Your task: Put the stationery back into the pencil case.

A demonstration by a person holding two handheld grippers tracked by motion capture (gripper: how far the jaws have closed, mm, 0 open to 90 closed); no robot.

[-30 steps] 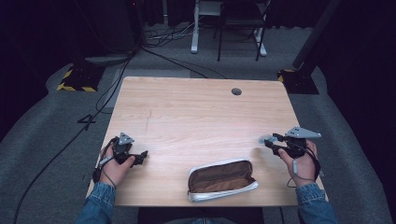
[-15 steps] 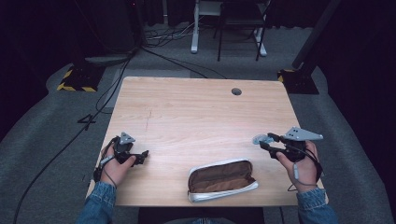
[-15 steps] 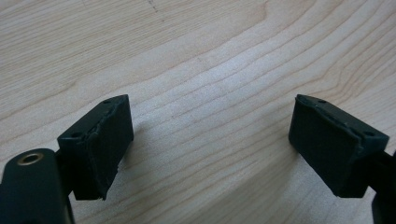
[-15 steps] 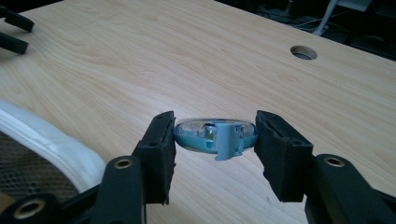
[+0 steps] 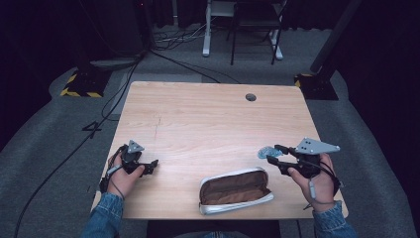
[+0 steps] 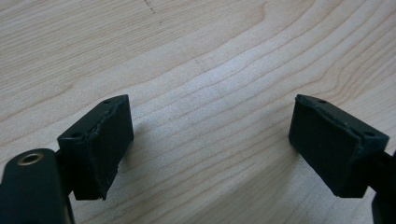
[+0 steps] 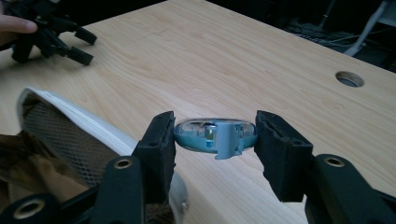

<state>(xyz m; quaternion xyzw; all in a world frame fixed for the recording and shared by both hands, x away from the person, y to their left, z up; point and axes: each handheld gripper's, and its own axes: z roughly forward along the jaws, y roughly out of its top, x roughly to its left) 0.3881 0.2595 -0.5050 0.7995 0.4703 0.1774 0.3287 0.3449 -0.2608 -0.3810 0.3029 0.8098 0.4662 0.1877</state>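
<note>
Presently, item one: right gripper (image 7: 214, 140), fingers pinching a small blue translucent object (image 7: 215, 136) end to end, held clear of the worktop (image 5: 208, 119) just beyond the far right corner of the pouch; its exact kind cannot be told. In the high view the same blue object (image 5: 268, 151) sits at the tip of the right gripper (image 5: 275, 154).

Item two: open pouch (image 5: 236, 189), pale outside, brown lining with a mesh pocket, lying flat at the near edge of the worktop, mouth upward.

Item three: left gripper (image 5: 151, 166), fingers spread wide with nothing between them, resting low on the bare wood near the left edge, well apart from the pouch.

Risks, as judged: the object is rounded and smooth and gripped only at its two ends, so it could swivel or pop out if tilted or bumped against the pouch rim. The pouch is unheld; a nudge could slide it off the near edge, or its soft mouth could sag shut.

Surroundings: light wood-grain worktop with a round cable hole (image 5: 250, 97) toward the far side; grey carpet, trailing black cables, dark drapes, a white stand beyond.
</note>
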